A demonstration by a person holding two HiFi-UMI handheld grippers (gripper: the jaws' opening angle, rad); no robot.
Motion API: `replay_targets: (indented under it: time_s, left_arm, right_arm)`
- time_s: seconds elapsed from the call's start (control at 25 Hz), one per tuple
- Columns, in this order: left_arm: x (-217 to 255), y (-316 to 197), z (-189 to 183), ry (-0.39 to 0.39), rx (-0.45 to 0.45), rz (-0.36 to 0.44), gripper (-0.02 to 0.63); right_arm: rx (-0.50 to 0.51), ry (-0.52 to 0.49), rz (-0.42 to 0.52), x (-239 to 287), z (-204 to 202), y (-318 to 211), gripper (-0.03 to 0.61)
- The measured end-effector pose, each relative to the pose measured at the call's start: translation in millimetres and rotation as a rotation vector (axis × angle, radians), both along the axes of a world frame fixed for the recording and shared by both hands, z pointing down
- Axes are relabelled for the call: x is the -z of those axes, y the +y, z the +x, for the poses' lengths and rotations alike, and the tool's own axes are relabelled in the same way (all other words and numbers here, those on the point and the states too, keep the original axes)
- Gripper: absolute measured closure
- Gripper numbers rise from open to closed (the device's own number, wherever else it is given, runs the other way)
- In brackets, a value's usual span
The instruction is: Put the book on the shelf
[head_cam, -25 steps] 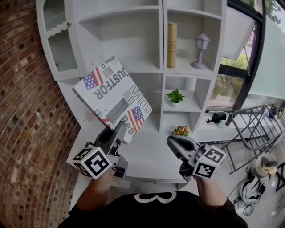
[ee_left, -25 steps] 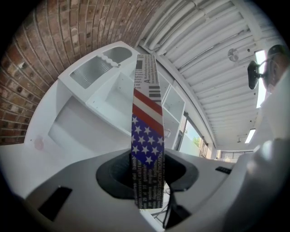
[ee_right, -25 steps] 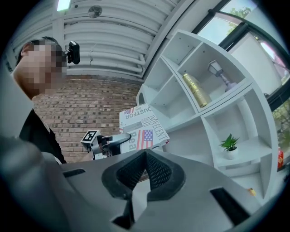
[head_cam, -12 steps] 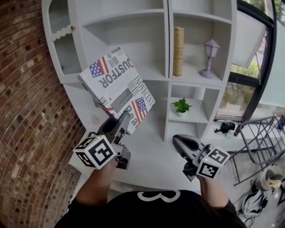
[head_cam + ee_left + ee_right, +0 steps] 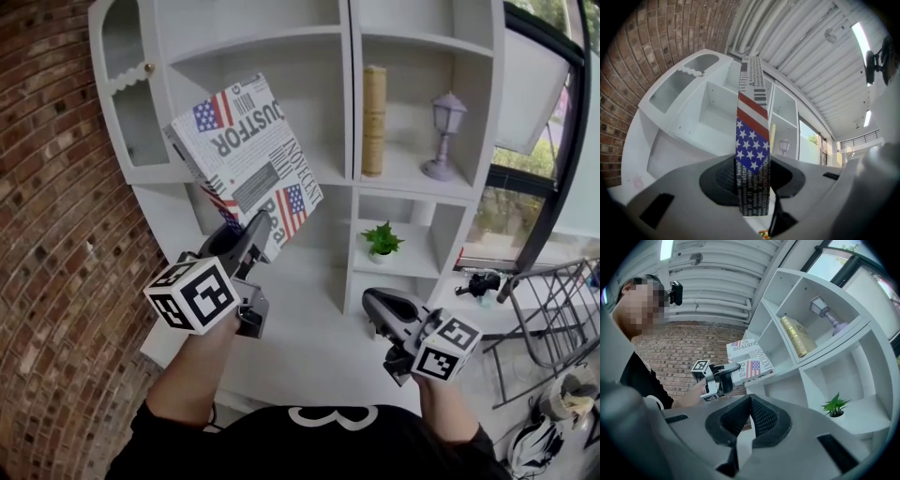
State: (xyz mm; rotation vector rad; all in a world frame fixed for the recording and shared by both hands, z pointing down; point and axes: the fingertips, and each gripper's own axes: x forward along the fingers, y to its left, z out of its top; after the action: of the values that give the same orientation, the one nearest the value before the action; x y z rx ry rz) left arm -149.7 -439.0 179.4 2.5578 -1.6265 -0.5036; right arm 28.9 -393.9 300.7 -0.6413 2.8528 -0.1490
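Observation:
My left gripper [image 5: 251, 236] is shut on the lower edge of a book [image 5: 246, 164] with newspaper print and American flags on its cover. It holds the book tilted in the air before the left open compartment of the white shelf unit [image 5: 344, 202]. In the left gripper view the book's spine [image 5: 752, 140] stands upright between the pads, pinched at left gripper [image 5: 752, 190]. My right gripper [image 5: 371, 304] hangs low at the right over the white counter, shut and empty. The right gripper view shows right gripper [image 5: 749, 416] with its pads touching, and the book [image 5: 751, 361] beyond.
An upright tan book [image 5: 374, 120] and a lilac lantern [image 5: 443, 136] stand in the upper right compartment. A small potted plant [image 5: 381, 242] sits below them. A brick wall [image 5: 56, 244] closes the left side. A metal rack [image 5: 553, 309] stands at the right.
The left gripper has lifted the book higher and closer to the left shelf compartment. The right gripper has stayed low and shut.

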Motion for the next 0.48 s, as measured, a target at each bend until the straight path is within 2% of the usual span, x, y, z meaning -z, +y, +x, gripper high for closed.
replay_targets:
  time_s: [0.48]
  left_arm:
    - [36, -51, 6, -0.09, 0.074, 0.016, 0.462]
  right_arm:
    - [0.011, 0.022, 0.028, 2, 11, -27, 0.568]
